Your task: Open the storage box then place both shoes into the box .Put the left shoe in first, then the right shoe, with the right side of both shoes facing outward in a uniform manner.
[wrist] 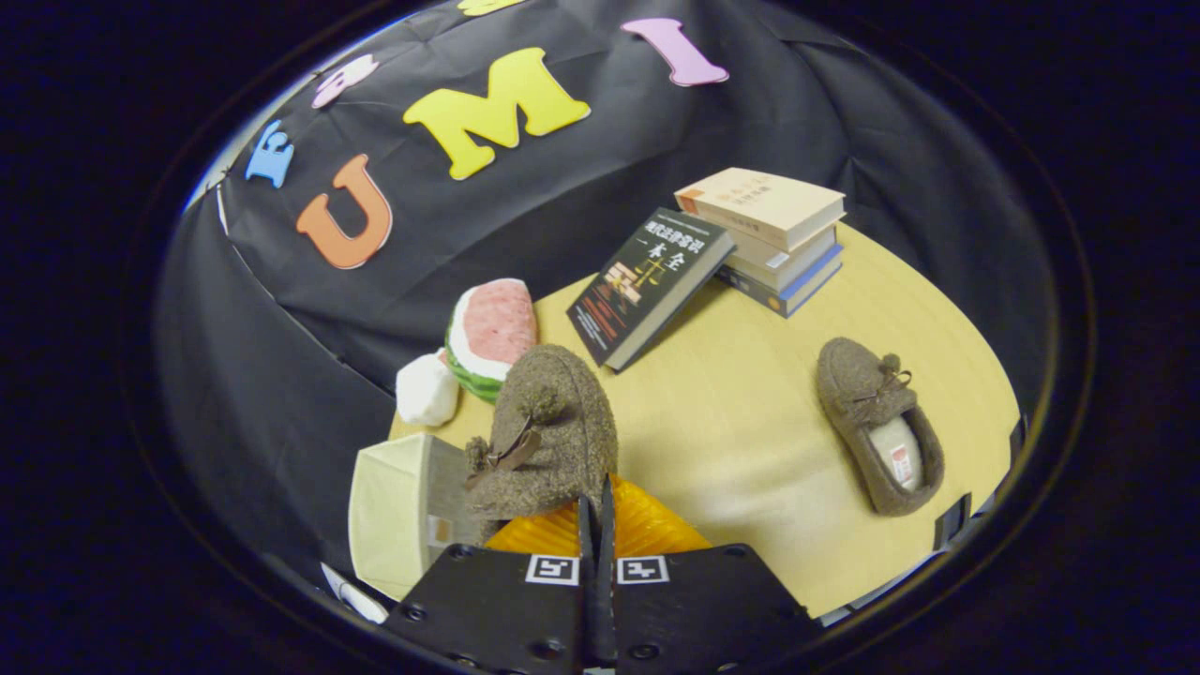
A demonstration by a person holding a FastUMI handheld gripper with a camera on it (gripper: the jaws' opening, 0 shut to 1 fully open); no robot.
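Brown fuzzy shoe held up just ahead of the gripper, toe pointing away, small bow on its top. Fingers drawn nearly together, pinching the shoe's heel edge between them; both seem to press on it. Shoe hangs above the storage box, a pale cream box lying to the left of the fingers, with an orange ribbed part showing directly under the shoe and fingers. Whether the shoe touches the box: cannot tell.

Second brown shoe lies flat on the light wooden table, well apart to the right, opening up, pale insole visible.

Beyond the held shoe: a watermelon-slice toy and a white lump beside it, near the table's far edge. Farther back, a dark-covered book leans against a stack of books
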